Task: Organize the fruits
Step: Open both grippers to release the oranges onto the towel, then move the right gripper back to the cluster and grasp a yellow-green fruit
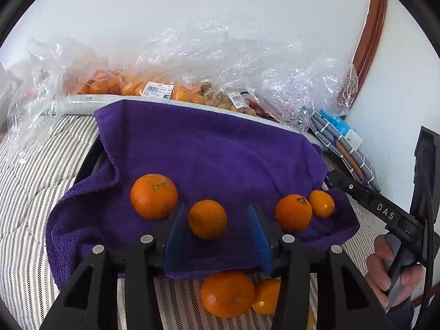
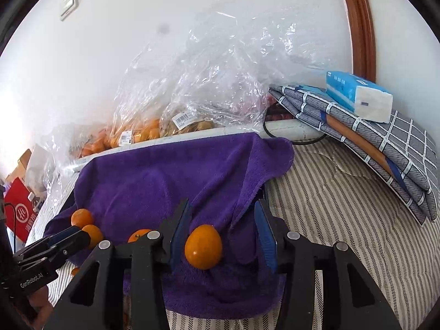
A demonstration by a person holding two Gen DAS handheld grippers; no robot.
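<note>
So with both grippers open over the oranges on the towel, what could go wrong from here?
1. The purple towel is rumpled and sloped, so closing the left gripper could nudge the middle orange into a roll.
2. Two oranges lie off the towel under the left gripper and may get bumped.
3. The right gripper might pinch the towel fold beside its orange.

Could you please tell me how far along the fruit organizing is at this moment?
Looks done: four oranges lie on the purple towel. In hand: nothing is gripped. The left tongs are open around a small orange, and the right tongs are open around the rightmost orange. Left: two oranges lie off the towel on the striped cover, and more sit in the plastic bags.
</note>
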